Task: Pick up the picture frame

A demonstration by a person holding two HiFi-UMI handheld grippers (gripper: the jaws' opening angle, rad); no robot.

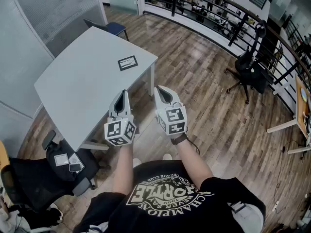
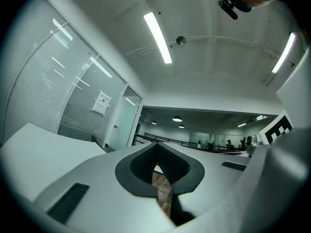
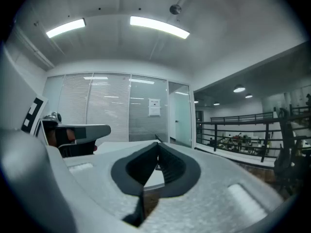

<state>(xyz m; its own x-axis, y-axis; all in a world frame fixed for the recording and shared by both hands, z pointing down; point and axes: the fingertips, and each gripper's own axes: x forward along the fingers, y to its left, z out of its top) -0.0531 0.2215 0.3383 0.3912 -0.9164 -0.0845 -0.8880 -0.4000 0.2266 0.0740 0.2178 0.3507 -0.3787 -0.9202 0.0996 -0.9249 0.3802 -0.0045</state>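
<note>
A small dark picture frame point(image 1: 128, 63) lies flat on the grey table point(image 1: 87, 86), near its far right corner. My left gripper point(image 1: 122, 95) is held level in front of me, over the table's near edge, with its jaws shut and nothing between them. My right gripper point(image 1: 160, 92) is beside it over the wooden floor, also shut and empty. Both tips point toward the frame and stay well short of it. In the left gripper view the jaws point(image 2: 156, 149) meet at the tip, and the right gripper view shows its jaws point(image 3: 158, 149) meeting too.
A dark office chair point(image 1: 34, 178) with a phone on it stands at the table's near left corner. Another chair point(image 1: 248, 67) stands at the right on the wooden floor point(image 1: 209, 110). A glass partition point(image 1: 43, 13) runs behind the table, and a black railing point(image 1: 218, 18) lines the far side.
</note>
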